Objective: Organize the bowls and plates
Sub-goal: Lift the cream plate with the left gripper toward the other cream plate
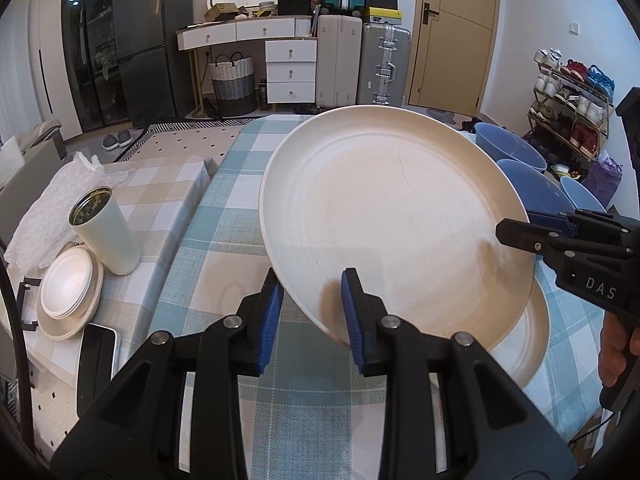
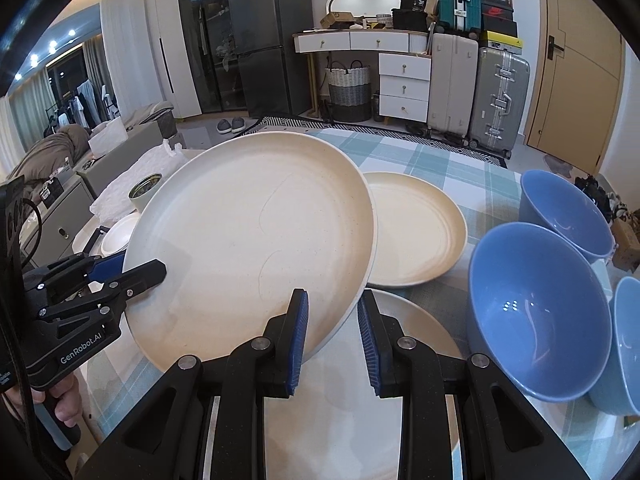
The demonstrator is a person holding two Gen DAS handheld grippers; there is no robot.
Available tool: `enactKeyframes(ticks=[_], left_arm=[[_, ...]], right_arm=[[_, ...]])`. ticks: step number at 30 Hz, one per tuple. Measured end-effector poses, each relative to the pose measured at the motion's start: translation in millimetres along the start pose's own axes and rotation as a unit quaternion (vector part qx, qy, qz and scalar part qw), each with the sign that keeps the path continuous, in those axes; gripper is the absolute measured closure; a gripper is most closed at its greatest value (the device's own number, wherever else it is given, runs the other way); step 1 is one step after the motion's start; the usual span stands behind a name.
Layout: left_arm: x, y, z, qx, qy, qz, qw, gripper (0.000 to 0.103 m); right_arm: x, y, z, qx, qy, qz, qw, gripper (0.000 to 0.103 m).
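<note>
Checked cloth [image 1: 224, 240] in pale teal and white covers the table, its weave coarse and matte; a beige checked cloth [image 1: 160, 196] lies on the lower surface to the left. Behind stand a white dresser [image 1: 290, 68], hard-shell suitcases [image 2: 498, 100] and a dark fridge [image 1: 140, 40].

Both grippers clamp one large cream plate [image 1: 392, 216], round, shallow and faintly speckled, held tilted above the table. The left gripper [image 1: 310, 314] pinches its near rim between ribbed blue pads [image 1: 270, 320], one pad over and one under. The right gripper [image 2: 332, 336] grips the opposite rim the same way, jaws nearly closed on the thin edge.

Under the raised plate lies a second cream plate [image 2: 416, 232] flat on the teal cloth, and a third one [image 2: 408, 332] sits nearer, mostly hidden by the right gripper. Three glossy blue bowls [image 2: 536, 320] stand to the right; the nearest-right one is cut off by the frame edge.

On the left surface a stack of small white dishes [image 1: 68, 288] rests beside a cylindrical white tin [image 1: 106, 232] and a phone [image 1: 96, 356]. Crinkled white wrap [image 1: 52, 196] lies behind them.
</note>
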State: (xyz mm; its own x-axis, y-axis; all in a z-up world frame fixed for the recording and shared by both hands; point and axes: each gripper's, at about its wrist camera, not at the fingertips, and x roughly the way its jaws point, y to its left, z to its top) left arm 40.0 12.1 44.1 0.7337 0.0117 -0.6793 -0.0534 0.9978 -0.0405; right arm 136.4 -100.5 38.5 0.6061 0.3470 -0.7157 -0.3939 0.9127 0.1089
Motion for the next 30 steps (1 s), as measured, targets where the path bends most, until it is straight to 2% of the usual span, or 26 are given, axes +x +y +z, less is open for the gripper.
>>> enactKeyframes(ticks=[13, 30], left_arm=[[-4, -29, -20, 0.014, 0.008, -0.025, 0.9996, 0.077], [15, -52, -42, 0.042, 0.031, -0.042, 0.9977, 0.077]], right_arm=[[-21, -12, -27, 0.02, -0.001, -0.017, 1.0, 0.077], [-19, -28, -62, 0.049, 0.022, -0.035, 0.998, 0.077]])
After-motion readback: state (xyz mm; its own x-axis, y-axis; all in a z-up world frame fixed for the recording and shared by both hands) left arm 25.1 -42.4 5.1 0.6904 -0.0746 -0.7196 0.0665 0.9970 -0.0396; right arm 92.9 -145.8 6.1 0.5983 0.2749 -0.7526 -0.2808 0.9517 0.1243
